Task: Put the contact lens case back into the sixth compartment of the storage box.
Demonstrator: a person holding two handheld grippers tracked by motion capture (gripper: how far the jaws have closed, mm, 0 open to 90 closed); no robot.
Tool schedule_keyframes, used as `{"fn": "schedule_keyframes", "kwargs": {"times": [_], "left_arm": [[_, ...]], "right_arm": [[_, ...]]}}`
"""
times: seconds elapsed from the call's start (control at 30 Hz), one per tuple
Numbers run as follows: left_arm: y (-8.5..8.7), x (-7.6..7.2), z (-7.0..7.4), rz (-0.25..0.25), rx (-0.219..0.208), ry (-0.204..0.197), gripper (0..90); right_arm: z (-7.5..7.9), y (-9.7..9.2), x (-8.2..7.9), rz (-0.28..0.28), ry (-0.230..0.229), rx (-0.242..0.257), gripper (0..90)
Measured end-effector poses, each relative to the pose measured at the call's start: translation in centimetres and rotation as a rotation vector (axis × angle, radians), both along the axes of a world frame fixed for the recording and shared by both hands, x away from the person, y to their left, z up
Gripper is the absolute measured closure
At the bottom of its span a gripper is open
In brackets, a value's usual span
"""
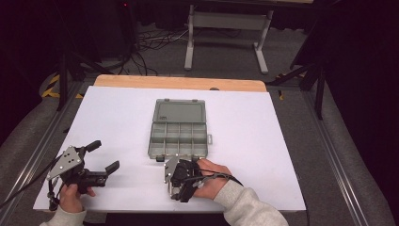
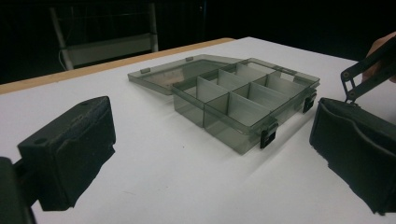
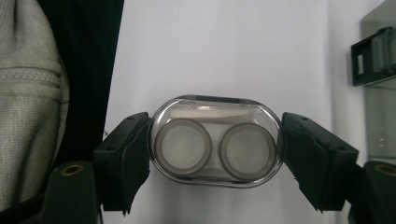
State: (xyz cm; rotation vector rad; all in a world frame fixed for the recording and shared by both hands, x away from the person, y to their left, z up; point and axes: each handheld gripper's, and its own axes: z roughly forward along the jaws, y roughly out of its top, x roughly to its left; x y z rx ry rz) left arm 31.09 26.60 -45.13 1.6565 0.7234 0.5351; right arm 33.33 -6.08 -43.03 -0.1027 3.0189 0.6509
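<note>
Clear capsule case (image 3: 215, 141) with 2 round wells sits pinched by right gripper (image 3: 215, 154); left gripper (image 2: 210, 154) fingers spread, empty.

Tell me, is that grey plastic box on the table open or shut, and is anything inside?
Open and empty: the box has its lid laid flat behind it, and its compartments look bare.

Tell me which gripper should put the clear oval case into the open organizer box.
Right. The right gripper already clamps the oval case beside the organizer box; the left gripper is open, holding nothing.
</note>
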Motion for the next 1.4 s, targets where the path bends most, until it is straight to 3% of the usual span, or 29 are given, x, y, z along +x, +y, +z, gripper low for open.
{"fn": "schedule_keyframes", "kwargs": {"times": [0.2,0.97,1.4], "left_arm": [[0.0,0.0,0.0,0.0,-0.001,0.0,1.1],[0.0,0.0,0.0,0.0,-0.002,0.001,1.1],[0.0,0.0,0.0,0.003,-0.008,0.007,1.1]], "right_arm": [[0.7,-0.2,0.0,-0.005,-0.03,0.037,26.5],[4.0,-2.3,0.8,-0.078,-0.107,0.267,26.5],[5.1,-2.7,1.3,-0.098,-0.126,0.315,26.5]]}}
